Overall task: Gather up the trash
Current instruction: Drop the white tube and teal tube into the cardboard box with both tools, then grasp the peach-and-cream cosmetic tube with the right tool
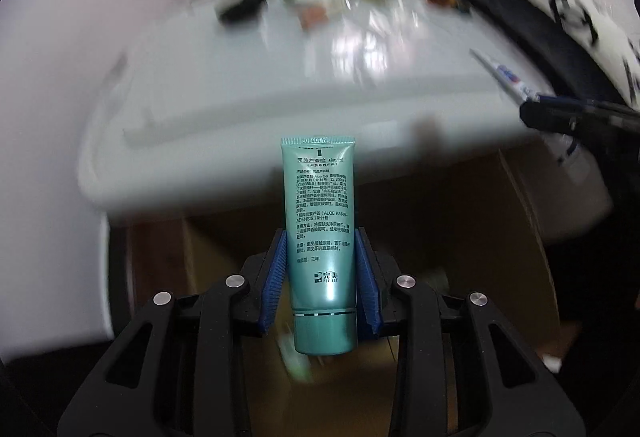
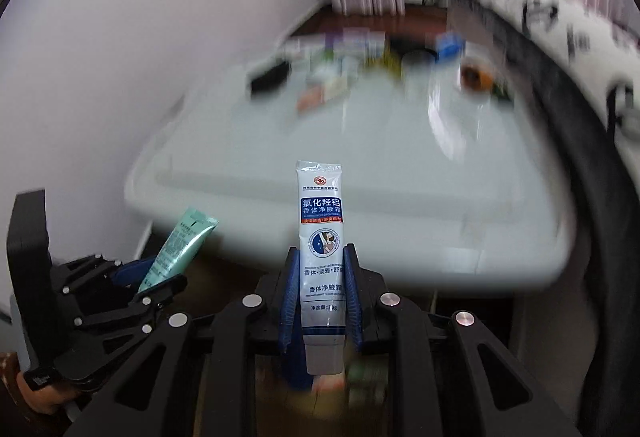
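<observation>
Two wrist views, both smeared by motion. The left hand-held gripper is clenched on a teal aloe gel tube, cap toward the camera, crimped end up. The right hand-held gripper grasps a white cream tube the same way. Both tubes hang past the near edge of a white surface, above what looks like an open cardboard box, probably the trash container. Judging by this, two items are collected but not yet dropped. Several small boxes and packets lie at the far end of the surface, too blurred to identify. The box's contents are mostly hidden behind the grippers. A patterned black-and-white fabric curves along the right.
</observation>
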Available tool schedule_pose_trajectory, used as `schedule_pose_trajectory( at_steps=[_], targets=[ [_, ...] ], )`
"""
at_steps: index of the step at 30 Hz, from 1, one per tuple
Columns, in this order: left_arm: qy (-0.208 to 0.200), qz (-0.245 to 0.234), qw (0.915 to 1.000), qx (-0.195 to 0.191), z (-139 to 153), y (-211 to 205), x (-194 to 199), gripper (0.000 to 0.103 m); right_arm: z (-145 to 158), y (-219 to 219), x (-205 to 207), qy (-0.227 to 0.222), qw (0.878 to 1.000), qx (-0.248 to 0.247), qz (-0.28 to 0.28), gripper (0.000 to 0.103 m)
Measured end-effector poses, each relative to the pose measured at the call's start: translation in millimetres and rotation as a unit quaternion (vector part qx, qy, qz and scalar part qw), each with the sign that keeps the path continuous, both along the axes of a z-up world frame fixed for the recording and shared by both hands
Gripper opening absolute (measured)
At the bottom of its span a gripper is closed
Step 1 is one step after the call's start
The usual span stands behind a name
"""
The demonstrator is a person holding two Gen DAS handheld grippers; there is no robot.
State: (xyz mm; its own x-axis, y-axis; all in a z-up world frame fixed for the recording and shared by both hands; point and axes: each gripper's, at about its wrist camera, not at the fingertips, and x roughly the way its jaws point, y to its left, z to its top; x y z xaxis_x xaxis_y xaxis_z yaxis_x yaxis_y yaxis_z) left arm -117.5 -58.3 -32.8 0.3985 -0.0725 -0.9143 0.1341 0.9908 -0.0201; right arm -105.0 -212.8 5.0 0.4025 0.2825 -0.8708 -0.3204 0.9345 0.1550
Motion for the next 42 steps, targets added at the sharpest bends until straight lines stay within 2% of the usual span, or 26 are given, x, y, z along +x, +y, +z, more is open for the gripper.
schedule_pose_trajectory(
  at_steps=[2, 5, 6, 7, 8, 9, 13, 17, 19, 22, 24, 25, 26, 29, 31, 34, 37, 39, 42],
  targets=[
    [0.05, -0.007, 0.9987, 0.0, -26.1, -4.8, -11.0, 0.033, -34.3, 4.7, -20.2, 0.055, 0.998, -0.012, 0.004, 0.022],
    [0.128, -0.011, 0.9917, 0.0, -62.1, -10.4, -16.2, 0.036, -78.1, 12.5, -34.7, 0.134, 0.991, -0.026, 0.008, 0.022],
    [0.154, -0.012, 0.9879, 0.008, -73.0, -12.4, -16.8, 0.039, -87.2, 12.6, -36.4, 0.152, 0.988, -0.024, 0.001, 0.025],
    [0.184, -0.012, 0.9826, 0.015, -84.8, -14.4, -18.4, 0.052, -94.0, 11.2, -36.8, 0.165, 0.986, -0.022, -0.01, 0.034],
    [0.198, -0.011, 0.9799, 0.017, -90.3, -15.1, -19.2, 0.067, -99.6, 10.7, -36.0, 0.175, 0.984, -0.036, -0.019, 0.062],
    [0.21, -0.009, 0.9775, 0.023, -95.4, -15.5, -20.7, 0.07, -100.1, 9.4, -35.1, 0.171, 0.984, -0.046, -0.027, 0.073],
    [0.21, -0.008, 0.9773, 0.024, -96.5, -14.3, -19.9, 0.071, -91.4, 7.8, -30.8, 0.144, 0.988, -0.047, -0.037, 0.073],
    [0.168, 0.007, 0.9857, 0.015, -77.5, -10.4, -13.0, 0.071, -84.9, 7.7, -26.7, 0.132, 0.99, -0.029, -0.036, 0.073],
    [0.123, 0.015, 0.9921, 0.016, -59.3, -10.8, -12.2, 0.071, -73.0, 7.4, -22.4, 0.107, 0.993, -0.024, -0.037, 0.073],
    [0.013, 0.028, 0.999, 0.031, -13.2, -5.6, -0.9, 0.071, -41.8, 12.3, -9.1, 0.051, 0.998, -0.022, -0.04, 0.073],
    [-0.074, 0.041, 0.9955, 0.042, 24.5, 0.8, 9.2, 0.071, -15.7, 18.9, 9.1, 0.008, 0.999, -0.023, -0.041, 0.073],
    [-0.099, 0.044, 0.9932, 0.042, 36.3, 2.8, 14.5, 0.072, -7.3, 21.7, 17.4, -0.004, 0.999, -0.022, -0.04, 0.073],
    [-0.133, 0.05, 0.9889, 0.043, 51.6, 6.5, 23.3, 0.077, 5.3, 26.2, 33.5, -0.019, 0.999, -0.02, -0.038, 0.073],
    [-0.185, 0.064, 0.9795, 0.047, 79.9, 15.9, 60.3, 0.083, 32.5, 40.2, 78.7, -0.046, 0.998, -0.007, -0.04, 0.073],
    [-0.201, 0.07, 0.9758, 0.048, 87.6, 21.8, 82.6, 0.083, 40.2, 49.5, 112.7, -0.055, 0.997, 0.004, -0.05, 0.073],
    [-0.214, 0.084, 0.9717, 0.055, 88.4, 38.3, 117.8, 0.083, 26.6, 67.9, 168.9, -0.043, 0.996, 0.008, -0.074, 0.073],
    [-0.222, 0.108, 0.9677, 0.049, 83.8, 58.3, 116.5, 0.083, 1.8, 89.8, 214.6, -0.017, 0.996, -0.009, -0.092, 0.064],
    [-0.212, 0.118, 0.969, 0.045, 78.0, 64.4, 119.9, 0.083, -17.7, 104.9, 236.6, 0.004, 0.995, -0.02, -0.095, 0.057],
    [-0.205, 0.115, 0.9708, 0.047, 76.7, 66.9, 119.5, 0.083, -28.6, 121.9, 259.7, 0.009, 0.992, -0.031, -0.119, 0.057]
  ],
)
